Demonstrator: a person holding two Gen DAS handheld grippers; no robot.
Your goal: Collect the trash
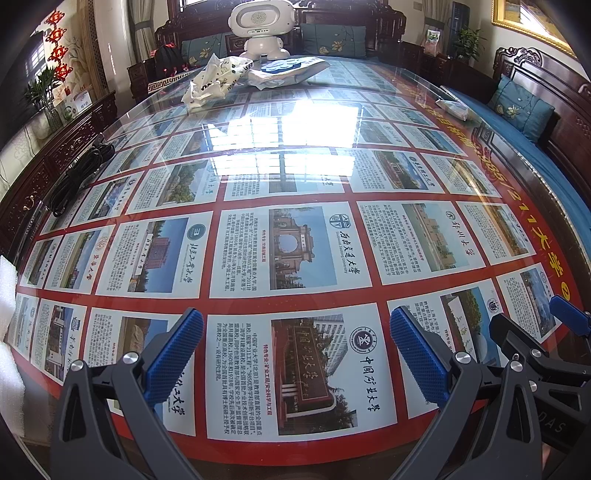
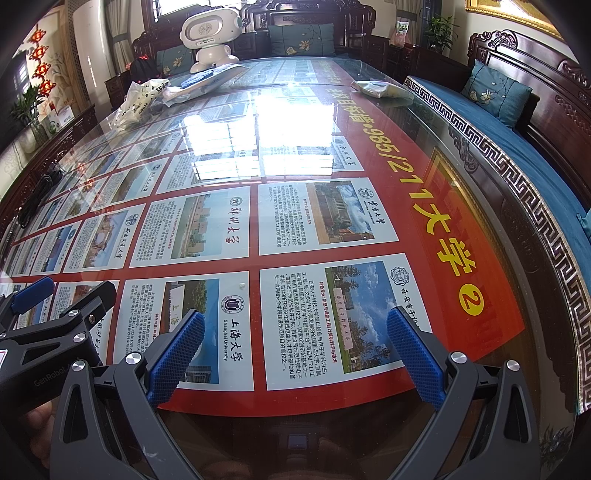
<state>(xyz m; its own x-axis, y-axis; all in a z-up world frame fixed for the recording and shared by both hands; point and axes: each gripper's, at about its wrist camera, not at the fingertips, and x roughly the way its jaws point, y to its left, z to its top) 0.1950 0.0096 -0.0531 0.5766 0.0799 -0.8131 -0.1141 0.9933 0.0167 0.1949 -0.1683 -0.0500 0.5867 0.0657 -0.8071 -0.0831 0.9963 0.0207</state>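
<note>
A crumpled white plastic bag (image 1: pixel 214 83) lies at the far end of the glass-topped table (image 1: pixel 295 177), with a flat white and blue package (image 1: pixel 288 70) beside it. A small pale wrapper (image 1: pixel 452 107) lies near the far right edge. All three also show in the right wrist view: the bag (image 2: pixel 138 99), the package (image 2: pixel 201 85), the wrapper (image 2: pixel 376 88). My left gripper (image 1: pixel 295 354) is open and empty over the near edge. My right gripper (image 2: pixel 295 354) is open and empty beside it, to its right.
A white toy robot (image 1: pixel 260 29) stands at the far end behind the trash. A black cable (image 1: pixel 79 173) lies along the left edge. A blue cushioned bench (image 2: pixel 517 147) runs along the right side. White foam (image 1: pixel 7 295) sits at the near left.
</note>
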